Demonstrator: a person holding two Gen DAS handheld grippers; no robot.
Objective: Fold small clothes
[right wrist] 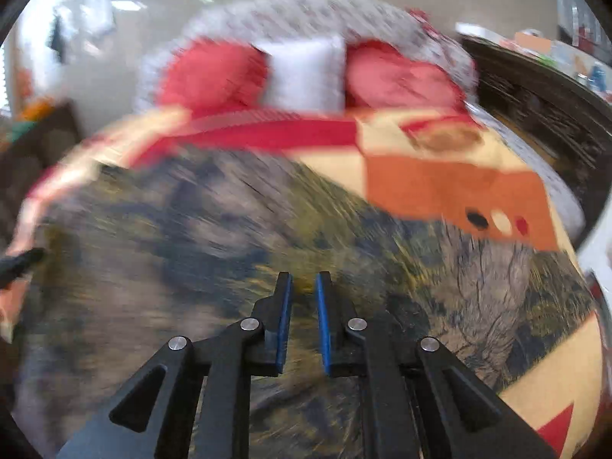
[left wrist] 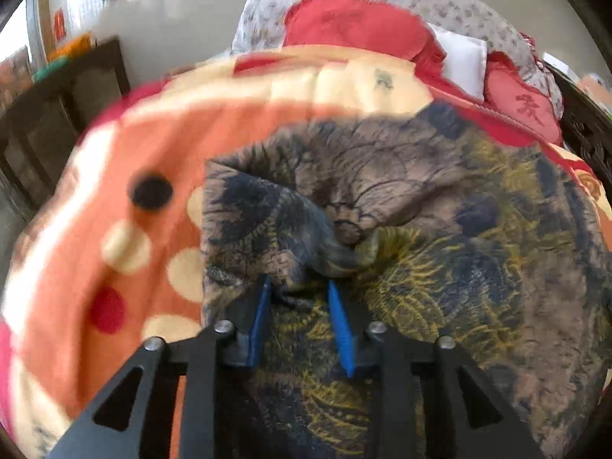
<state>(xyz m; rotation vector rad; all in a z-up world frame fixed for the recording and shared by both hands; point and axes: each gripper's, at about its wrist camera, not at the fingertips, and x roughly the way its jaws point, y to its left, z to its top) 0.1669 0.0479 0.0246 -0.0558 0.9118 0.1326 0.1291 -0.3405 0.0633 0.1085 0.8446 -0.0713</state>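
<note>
Garment: a dark patterned cloth (left wrist: 440,229), grey-brown with navy and yellow leaf print, is lying spread over the bed; in the left wrist view it is filling the frame from 12 through 6 o'clock, and a bunched ridge is rising at the centre.
Left tongs: the left tongs (left wrist: 299,287) are standing parted, blue pads apart, with a pucker of the cloth lying between the tips; whether the pads are pressing on it cannot be told.
Right tongs: the right tongs (right wrist: 304,279) are standing slightly parted over the flat cloth, gripping nothing; the view is heavily smeared.
Step in hand: judging by the rumpled fold, the person is gathering an edge for a fold, the garment not yet squared.
Next move: it is likely calling for a firm pinch on the bunched edge by the left, and a matching hold by the right, before carrying the fold across.
Surface: a blanket (left wrist: 114,199), orange and cream with dots, is covering the bed under the garment, showing at 9 o'clock.
Room: red pillows (left wrist: 355,26) and a white pillow (left wrist: 463,57) are piled at 12 to 1 o'clock against floral bedding; dark wooden furniture (left wrist: 57,122) is standing at 10 o'clock.
</note>
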